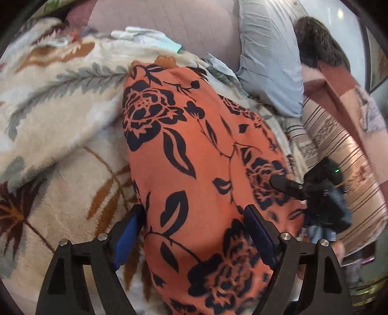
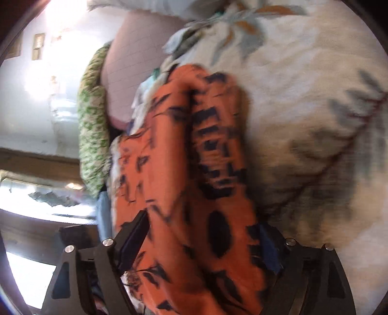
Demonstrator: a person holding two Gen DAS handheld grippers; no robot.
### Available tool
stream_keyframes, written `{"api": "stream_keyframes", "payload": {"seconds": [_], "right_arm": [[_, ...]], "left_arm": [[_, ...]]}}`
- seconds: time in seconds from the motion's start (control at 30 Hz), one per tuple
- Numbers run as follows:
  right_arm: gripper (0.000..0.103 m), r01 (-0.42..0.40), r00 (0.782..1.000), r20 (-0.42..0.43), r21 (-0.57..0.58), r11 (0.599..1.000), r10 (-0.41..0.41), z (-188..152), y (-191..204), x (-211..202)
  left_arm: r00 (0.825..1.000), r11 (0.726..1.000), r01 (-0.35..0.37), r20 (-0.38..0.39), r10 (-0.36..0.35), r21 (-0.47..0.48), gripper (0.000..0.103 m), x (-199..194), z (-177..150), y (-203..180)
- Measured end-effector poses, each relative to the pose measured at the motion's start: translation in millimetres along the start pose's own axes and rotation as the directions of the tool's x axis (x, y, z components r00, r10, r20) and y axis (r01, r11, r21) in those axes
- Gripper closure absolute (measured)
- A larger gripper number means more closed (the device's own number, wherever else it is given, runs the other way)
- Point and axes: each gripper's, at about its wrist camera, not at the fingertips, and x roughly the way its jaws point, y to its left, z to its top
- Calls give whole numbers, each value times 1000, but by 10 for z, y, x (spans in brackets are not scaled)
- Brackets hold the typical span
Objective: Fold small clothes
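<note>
An orange garment [image 1: 181, 157] with a dark navy flower print lies lengthwise on a cream fleece blanket [image 1: 60, 109] with a leaf pattern. My left gripper [image 1: 194, 208] stands open over its near end, blue pads wide apart, the left one at the cloth's edge and the right one on the cloth. The right gripper [image 1: 286, 185] shows as a black shape at the garment's right edge. In the blurred right wrist view, the garment [image 2: 169, 169] looks bunched in folds and runs between the wide-set fingers of my right gripper [image 2: 202, 221]. The blanket [image 2: 303, 84] fills the right.
A grey-blue pillow [image 1: 269, 60] and a mauve cushion [image 1: 169, 21] lie at the back, with a white and mint cloth [image 1: 150, 36] in front of it. Striped bedding [image 1: 339, 135] is on the right. Green-patterned fabric [image 2: 93, 135] hangs at the bed's left edge.
</note>
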Motion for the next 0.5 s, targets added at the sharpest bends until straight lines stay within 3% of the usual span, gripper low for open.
{"api": "stream_keyframes", "payload": {"seconds": [0.07,0.13,0.23,0.37,0.5], "right_arm": [[43,49,998,-25,-41,998,-50,-59,91,131],[48,72,997,11,-62,995,-72,-95,184,106],[54,70,996,55,-103,992,-64,-147,361,30],[56,104,990,121,-233,967,-77,-282,797,-31],[56,50,988,156,-304,952,-2,-414,1151,-73]], "left_arm": [[1000,1000,-23,16,22,11,29,15,1,-16],[999,1000,-10,44,10,8,53,-43,21,-12],[996,999,-24,85,21,34,61,-143,32,-59],[984,992,-84,163,68,90,63,-404,22,-149],[969,990,-102,235,78,94,63,-879,34,-77]]}}
